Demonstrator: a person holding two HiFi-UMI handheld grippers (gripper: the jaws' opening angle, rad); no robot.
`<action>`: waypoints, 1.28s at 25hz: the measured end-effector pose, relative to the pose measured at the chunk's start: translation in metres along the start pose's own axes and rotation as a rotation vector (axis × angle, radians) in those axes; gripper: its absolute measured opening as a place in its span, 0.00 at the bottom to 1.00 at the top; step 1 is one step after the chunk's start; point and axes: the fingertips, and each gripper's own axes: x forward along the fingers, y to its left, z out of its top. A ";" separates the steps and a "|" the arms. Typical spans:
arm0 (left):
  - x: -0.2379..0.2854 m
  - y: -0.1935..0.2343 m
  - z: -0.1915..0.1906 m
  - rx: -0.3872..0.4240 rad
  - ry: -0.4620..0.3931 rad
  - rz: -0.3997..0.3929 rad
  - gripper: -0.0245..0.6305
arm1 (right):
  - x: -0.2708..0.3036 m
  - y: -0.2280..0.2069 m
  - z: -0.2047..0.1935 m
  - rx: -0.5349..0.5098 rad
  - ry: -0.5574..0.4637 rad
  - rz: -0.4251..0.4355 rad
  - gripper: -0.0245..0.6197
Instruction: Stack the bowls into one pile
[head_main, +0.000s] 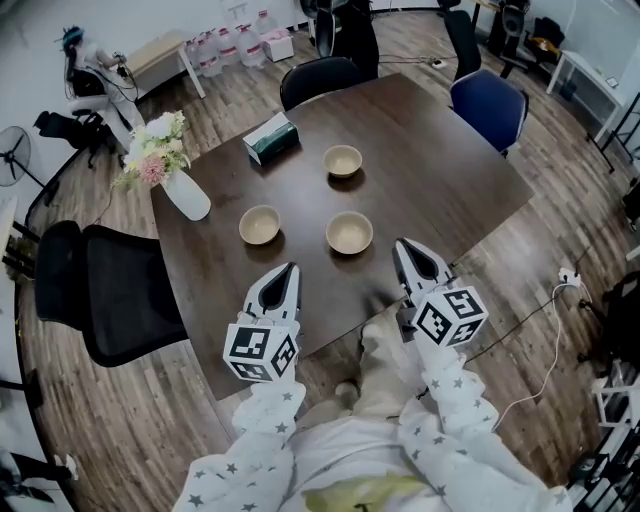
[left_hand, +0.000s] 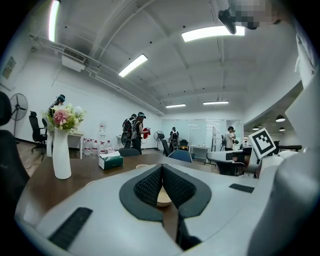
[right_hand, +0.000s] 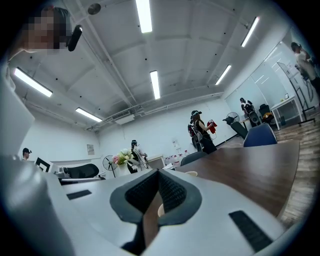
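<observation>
Three beige bowls sit apart on the dark tabletop (head_main: 450, 180), all upright, none stacked. Left bowl (head_main: 260, 225) and right bowl (head_main: 349, 232) lie side by side around the middle. Far bowl (head_main: 343, 160) lies beyond the right bowl, toward the far edge.

Your left gripper (head_main: 291, 268) is over the near edge, pointing at the gap between left bowl and right bowl and short of both. Its jaws are closed tip to tip and hold nothing.

Your right gripper (head_main: 401, 244) is also over the near edge, tips near the right bowl's right side but clear of it. Its jaws are pressed together and grip nothing.

Tissue box (head_main: 271, 138) lies by the far edge. White vase (head_main: 186, 195) with flowers (head_main: 155, 150) stands at the far left corner. Black office chair (head_main: 110, 290) is at the left edge, blue chair (head_main: 490, 105) off the right edge.
</observation>
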 end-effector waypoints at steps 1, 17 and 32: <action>0.008 0.002 0.001 -0.001 0.004 0.004 0.07 | 0.007 -0.005 0.000 0.004 0.007 0.005 0.07; 0.120 0.035 0.000 -0.042 0.069 0.104 0.07 | 0.119 -0.086 0.019 0.059 0.098 0.089 0.07; 0.178 0.057 -0.007 -0.080 0.100 0.181 0.07 | 0.188 -0.135 0.001 0.111 0.207 0.135 0.07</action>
